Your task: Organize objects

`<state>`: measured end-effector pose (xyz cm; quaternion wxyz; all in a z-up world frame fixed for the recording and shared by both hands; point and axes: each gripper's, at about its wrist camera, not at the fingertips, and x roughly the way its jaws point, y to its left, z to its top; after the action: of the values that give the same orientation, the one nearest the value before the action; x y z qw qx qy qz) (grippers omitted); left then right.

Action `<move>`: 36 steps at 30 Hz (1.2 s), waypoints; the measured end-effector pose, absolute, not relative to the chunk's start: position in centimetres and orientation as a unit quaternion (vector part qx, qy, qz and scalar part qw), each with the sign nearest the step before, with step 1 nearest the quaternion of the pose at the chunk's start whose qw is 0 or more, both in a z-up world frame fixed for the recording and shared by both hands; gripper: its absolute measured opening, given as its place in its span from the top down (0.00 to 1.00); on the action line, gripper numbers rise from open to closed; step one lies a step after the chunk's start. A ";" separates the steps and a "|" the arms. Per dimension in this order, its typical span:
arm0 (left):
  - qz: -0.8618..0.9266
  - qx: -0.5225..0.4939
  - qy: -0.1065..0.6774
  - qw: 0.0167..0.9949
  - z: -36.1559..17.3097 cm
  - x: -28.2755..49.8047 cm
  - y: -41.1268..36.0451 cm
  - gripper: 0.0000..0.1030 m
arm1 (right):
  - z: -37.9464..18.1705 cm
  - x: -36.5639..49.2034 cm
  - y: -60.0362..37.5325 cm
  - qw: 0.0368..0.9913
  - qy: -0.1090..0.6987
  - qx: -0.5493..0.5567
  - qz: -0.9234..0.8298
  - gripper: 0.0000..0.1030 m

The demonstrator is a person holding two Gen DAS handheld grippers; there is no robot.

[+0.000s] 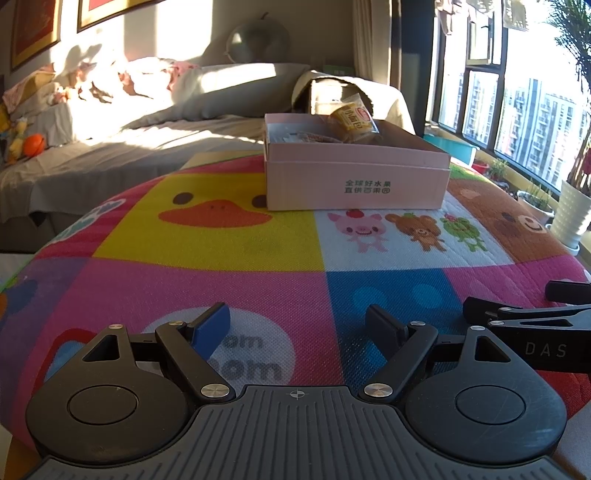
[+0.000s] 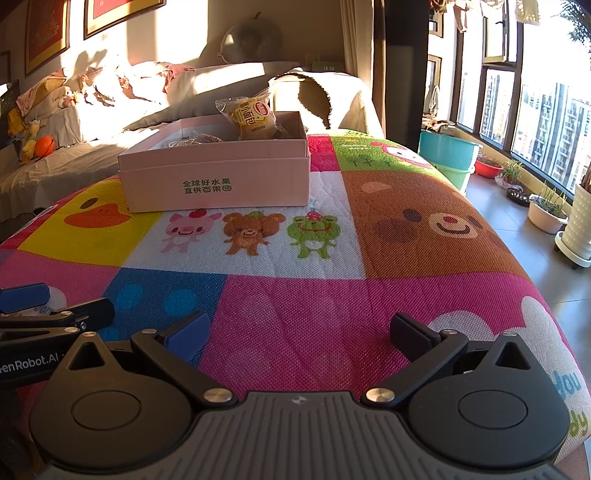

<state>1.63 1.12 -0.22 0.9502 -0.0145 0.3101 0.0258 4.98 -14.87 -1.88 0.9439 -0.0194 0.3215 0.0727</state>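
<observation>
Left gripper [image 1: 297,325] wide apart, holding nothing, low in the frame. Right gripper [image 2: 297,330] wide too. Pink box [image 2: 218,181] up top, with a bread packet [image 2: 253,118] inside

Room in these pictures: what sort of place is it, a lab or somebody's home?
Most likely a home living room: a cloth-covered sofa with toys, framed pictures on the wall, and potted plants beside big windows facing apartment towers.

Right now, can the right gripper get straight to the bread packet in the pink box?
Probably yes. The right gripper is open and empty, only bare mat lies ahead, and the bread packet sticks up above the pink box, which has no lid on.
</observation>
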 end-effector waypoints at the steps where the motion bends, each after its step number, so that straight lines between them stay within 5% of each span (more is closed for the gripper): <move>1: 0.026 -0.013 0.310 0.950 -0.2 1.6 1.1 0.17 | -1.8 5.0 -14.8 0.944 0.322 -0.019 0.073 0.00; 36: 0.020 -0.020 0.311 0.950 -0.1 1.7 1.3 0.17 | -1.9 5.0 -14.8 0.944 0.321 -0.020 0.072 0.00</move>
<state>1.66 1.33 -0.07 0.9500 -0.0199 0.3109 0.0201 4.99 -14.83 -1.91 0.9440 -0.0197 0.3213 0.0724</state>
